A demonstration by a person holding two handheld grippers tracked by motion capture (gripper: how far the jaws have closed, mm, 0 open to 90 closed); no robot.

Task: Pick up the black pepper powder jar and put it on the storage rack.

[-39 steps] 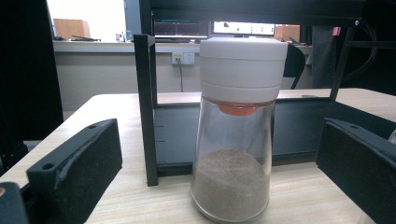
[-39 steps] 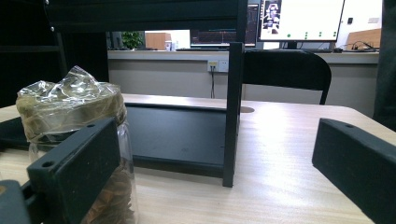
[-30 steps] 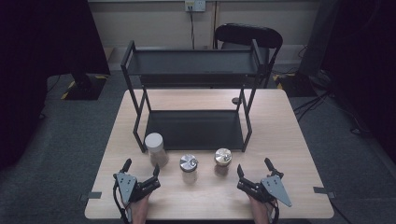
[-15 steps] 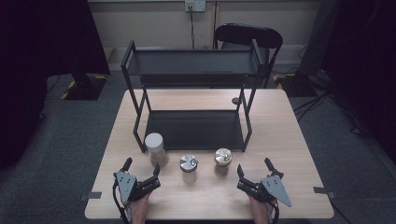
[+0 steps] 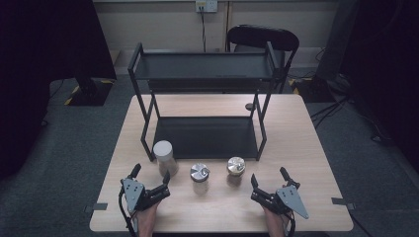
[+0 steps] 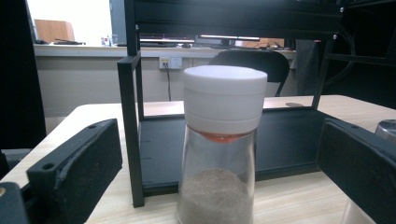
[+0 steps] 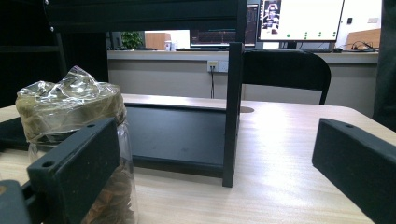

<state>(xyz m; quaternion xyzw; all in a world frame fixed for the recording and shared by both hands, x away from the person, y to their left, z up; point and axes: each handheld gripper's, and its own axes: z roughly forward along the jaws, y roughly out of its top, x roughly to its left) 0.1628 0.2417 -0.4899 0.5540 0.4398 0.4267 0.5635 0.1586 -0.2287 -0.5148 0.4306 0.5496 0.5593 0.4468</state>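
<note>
Three jars stand in a row on the table in front of a black two-tier rack (image 5: 205,136). The leftmost is a white-lidded jar (image 5: 163,157) (image 6: 219,144) holding grey powder. A silver-lidded jar (image 5: 199,177) stands in the middle, and a foil-wrapped jar (image 5: 236,170) (image 7: 77,144) with brown contents at the right. My left gripper (image 5: 150,175) (image 6: 210,163) is open near the table's front left, its jaws either side of the white-lidded jar without touching. My right gripper (image 5: 269,177) (image 7: 224,163) is open at the front right, with the foil-wrapped jar just beyond its left jaw.
The rack's lower shelf (image 7: 177,130) sits flat on the wooden table (image 5: 296,143), its upper shelf (image 5: 202,66) raised above. A black chair (image 5: 264,38) stands behind the table. The rack's front post (image 7: 232,114) rises straight ahead in the right gripper view.
</note>
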